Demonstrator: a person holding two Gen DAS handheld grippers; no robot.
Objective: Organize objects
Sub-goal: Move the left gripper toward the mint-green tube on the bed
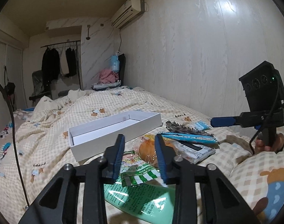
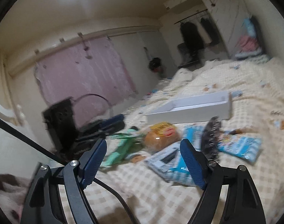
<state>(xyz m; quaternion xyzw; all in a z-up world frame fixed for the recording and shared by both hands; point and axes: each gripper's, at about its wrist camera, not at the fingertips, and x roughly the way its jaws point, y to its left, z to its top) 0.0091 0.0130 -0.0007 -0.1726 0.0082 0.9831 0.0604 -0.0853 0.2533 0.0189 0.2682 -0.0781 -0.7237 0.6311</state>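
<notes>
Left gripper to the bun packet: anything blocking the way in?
Nothing visible blocks it. The left gripper is open, and the bun packet shows straight ahead between its fingers. A green striped sachet lies just below, overlapping the packet's near edge. The white box sits clear, behind-left.

One white box (image 1: 112,130) sits open at mid-frame; one wrapped bun (image 1: 149,150) lies below it; two green packets (image 1: 136,169) lie lower centre; three blue-and-white packets (image 2: 240,146) lie right; one dark toothed clip (image 1: 186,129) lies there too.
</notes>
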